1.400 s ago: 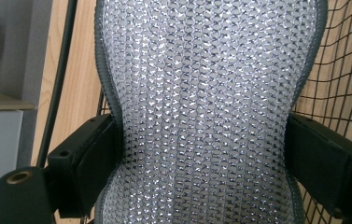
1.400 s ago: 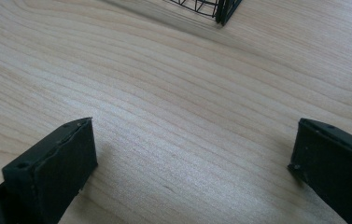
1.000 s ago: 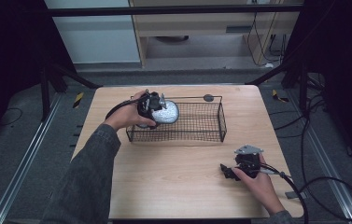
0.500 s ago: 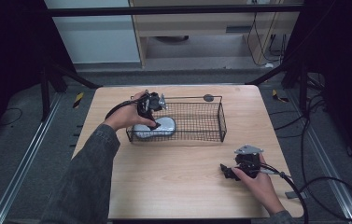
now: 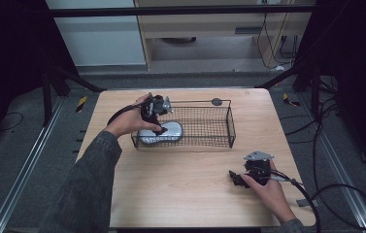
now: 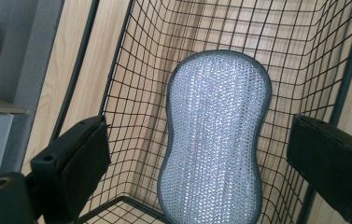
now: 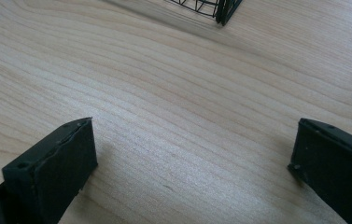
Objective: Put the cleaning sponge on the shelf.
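So, quick rundown of where we're at:

Step in hand: we're dropping the silver scrubber pad [image 6: 215, 140] into the black wire basket [image 5: 229, 127]. By the look of it that step is basically done, since the pad lies flat on the basket floor at its left end, clear of both pads of the tool.

Left gripper [image 5: 160, 116]: hovering over the basket's left end, pointing down into it. Its jaws have just been opening and now stand wide, with the scrubber below and between them but not pinched. In the left gripper view we see open gaps on both sides of the pad.

Right gripper [image 5: 242, 178]: parked low on the wooden table [image 5: 180, 184] near the front right, jaws wide, nothing between them but bare wood. The basket's corner [image 7: 225, 11] sits well off from it.

Next move: we'd guess the left hand needs to lift straight up and out without snagging the wire rim. After that it's free for whatever's next.

What changed: a second ago the scrubber was up at the rim, held on edge in the left gripper. Half a second ago it was already down inside the basket. Now it rests there, released. The right hand looks the same throughout.
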Tool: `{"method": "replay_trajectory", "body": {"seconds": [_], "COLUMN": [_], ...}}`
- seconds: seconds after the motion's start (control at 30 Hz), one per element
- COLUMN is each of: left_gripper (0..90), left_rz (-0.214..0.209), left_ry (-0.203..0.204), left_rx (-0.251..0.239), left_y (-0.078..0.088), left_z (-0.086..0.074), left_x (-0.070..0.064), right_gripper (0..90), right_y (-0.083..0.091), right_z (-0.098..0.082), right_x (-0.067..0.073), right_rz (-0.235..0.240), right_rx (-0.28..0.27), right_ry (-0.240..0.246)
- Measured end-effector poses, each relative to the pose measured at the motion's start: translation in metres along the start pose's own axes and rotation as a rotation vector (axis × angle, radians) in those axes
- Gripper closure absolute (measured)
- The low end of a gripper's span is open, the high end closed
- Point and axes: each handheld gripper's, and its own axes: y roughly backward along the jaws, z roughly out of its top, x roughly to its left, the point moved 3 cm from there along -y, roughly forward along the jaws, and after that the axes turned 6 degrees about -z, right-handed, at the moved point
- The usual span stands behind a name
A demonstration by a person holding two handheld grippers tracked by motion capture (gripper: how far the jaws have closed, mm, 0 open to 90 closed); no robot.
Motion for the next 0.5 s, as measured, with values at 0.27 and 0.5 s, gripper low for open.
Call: {"method": "replay_trajectory", "body": {"seconds": [0.27,0.5], "left_gripper": [4.5,4.3], "left_rz": [0.001,0.007], "left_ry": [0.019,0.05], "left_rx": [-0.027,-0.06], "left_y": [0.005,0.013], "left_z": [-0.001,0.0], "left_x": [-0.003,-0.008], "right_gripper": [0.4,0.4], "right_y": [0.0,0.0], "right_z": [0.0,0.0], "right_x": [0.0,0.0], "right_rz": [0.0,0.0], "right_rx": [0.0,0.0], "right_ry": [0.0,0.0]}}
